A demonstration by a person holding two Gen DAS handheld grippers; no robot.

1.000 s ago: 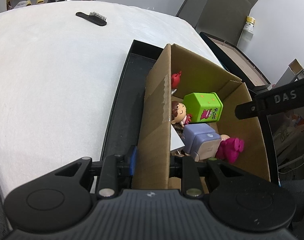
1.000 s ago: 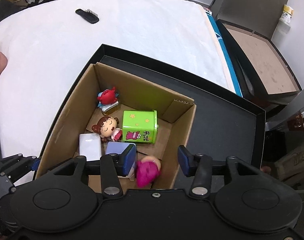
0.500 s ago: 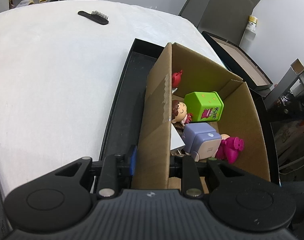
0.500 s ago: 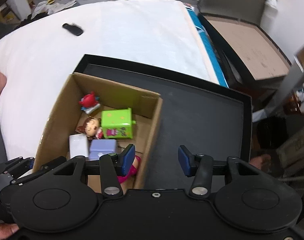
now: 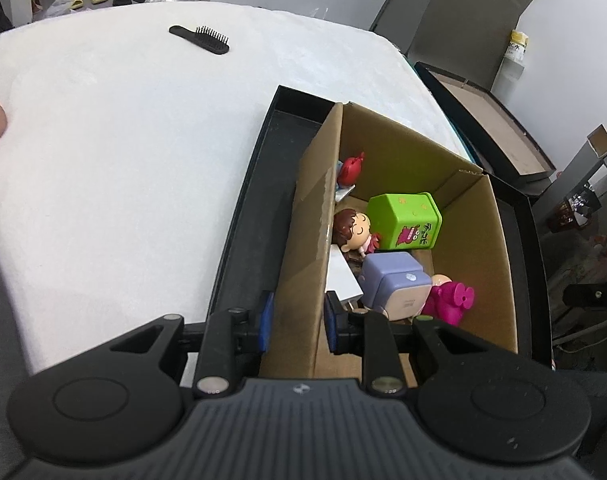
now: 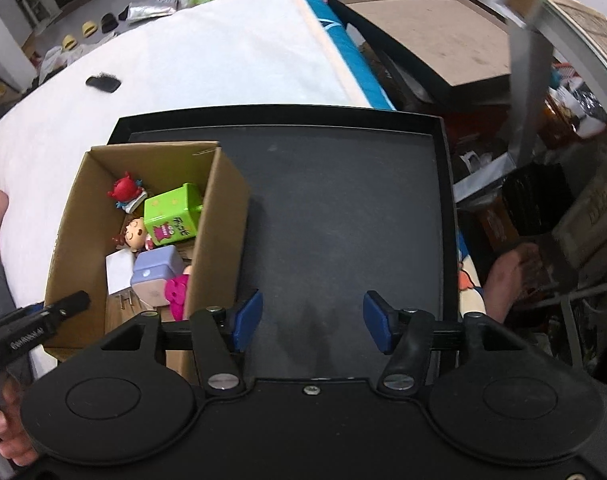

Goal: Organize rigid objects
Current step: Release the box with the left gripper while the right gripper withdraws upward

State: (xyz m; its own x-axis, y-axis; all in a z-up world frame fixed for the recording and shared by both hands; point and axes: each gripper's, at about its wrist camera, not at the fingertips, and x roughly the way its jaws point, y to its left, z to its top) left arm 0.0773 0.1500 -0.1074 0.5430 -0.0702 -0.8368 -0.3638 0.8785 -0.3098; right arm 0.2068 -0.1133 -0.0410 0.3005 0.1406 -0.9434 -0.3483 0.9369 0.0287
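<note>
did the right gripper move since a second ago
Yes. The right gripper has shifted rightward off the cardboard box and now hangs over the bare black tray; its jaws have just been opening, with nothing between them.

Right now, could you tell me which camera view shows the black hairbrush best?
The left wrist view: the hairbrush lies sharp on the white surface, handle and bristles distinct. In the right wrist view it is a small, blurred dark shape, its bristles barely discernible.

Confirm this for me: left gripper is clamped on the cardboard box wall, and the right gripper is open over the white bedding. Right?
Not quite. The right gripper is open over the black tray, not the white bedding, as the right wrist view shows. The left gripper is indeed clamped on the cardboard box wall.
</note>
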